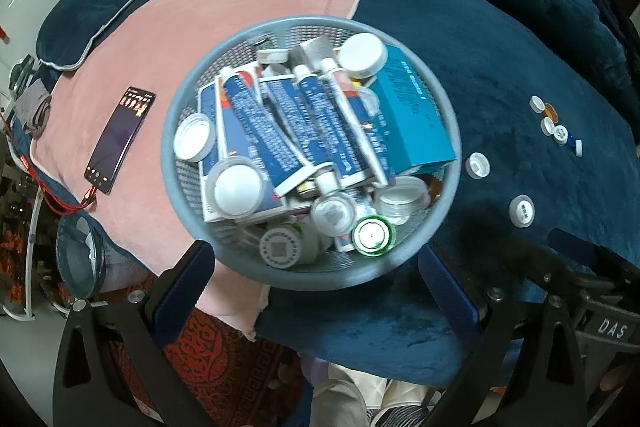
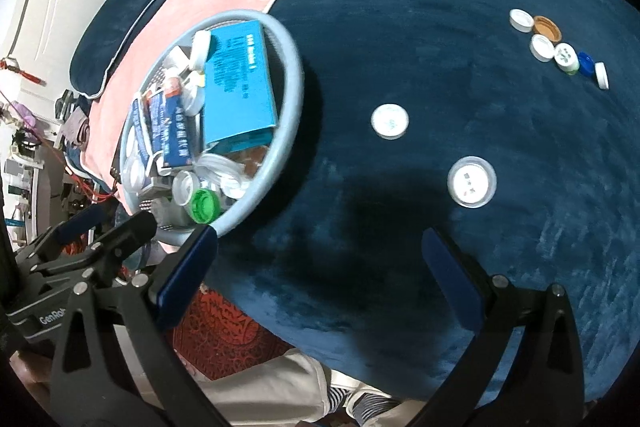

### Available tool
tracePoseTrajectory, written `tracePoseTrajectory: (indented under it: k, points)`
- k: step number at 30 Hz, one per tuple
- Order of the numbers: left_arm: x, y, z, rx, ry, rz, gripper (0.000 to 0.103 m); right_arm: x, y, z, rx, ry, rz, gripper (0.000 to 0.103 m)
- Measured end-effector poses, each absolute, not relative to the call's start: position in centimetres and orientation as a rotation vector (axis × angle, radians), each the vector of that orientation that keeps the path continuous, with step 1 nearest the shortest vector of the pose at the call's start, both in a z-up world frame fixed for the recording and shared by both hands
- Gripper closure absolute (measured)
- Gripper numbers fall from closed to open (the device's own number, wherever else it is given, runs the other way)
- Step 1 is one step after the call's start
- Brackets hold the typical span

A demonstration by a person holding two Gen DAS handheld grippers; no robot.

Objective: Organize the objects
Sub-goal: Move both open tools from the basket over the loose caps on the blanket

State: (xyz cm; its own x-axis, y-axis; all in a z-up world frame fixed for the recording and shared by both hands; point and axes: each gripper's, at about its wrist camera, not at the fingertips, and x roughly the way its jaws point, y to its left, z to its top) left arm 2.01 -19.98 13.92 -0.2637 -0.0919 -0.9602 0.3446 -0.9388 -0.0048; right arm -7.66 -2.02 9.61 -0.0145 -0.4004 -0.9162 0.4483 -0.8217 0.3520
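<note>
A round grey-blue mesh basket (image 1: 451,131) sits on the bed, filled with blue-and-white tubes (image 1: 260,123), a teal box (image 1: 412,115), white lids and a green cap (image 1: 374,233). It also shows in the right wrist view (image 2: 294,95). My left gripper (image 1: 316,275) is open, its fingers on either side of the basket's near rim. My right gripper (image 2: 320,259) is open and empty above the dark blue blanket (image 2: 440,27). Two white caps (image 2: 389,121) (image 2: 472,181) lie loose ahead of it. A cluster of several small caps (image 2: 552,45) lies at the far right.
A phone (image 1: 120,139) with a red cable lies on the pink blanket (image 1: 160,39) left of the basket. Dark pillows sit at the back. The bed edge, a red patterned rug (image 2: 224,339) and the person's legs are below.
</note>
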Motion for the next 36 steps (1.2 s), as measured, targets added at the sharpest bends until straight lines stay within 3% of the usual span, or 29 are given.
tracePoseTrajectory:
  k: [22, 36]
  points:
    - [-1.6, -13.0, 13.1, 1.815, 0.266, -2.385, 0.001, -12.1, 7.0, 6.0, 1.819, -0.049, -2.021, 0.000]
    - [-7.4, -6.8, 9.0, 1.934, 0.425, -2.388, 0.004, -16.4, 12.6, 7.4, 1.797, -0.361, -2.086, 0.000]
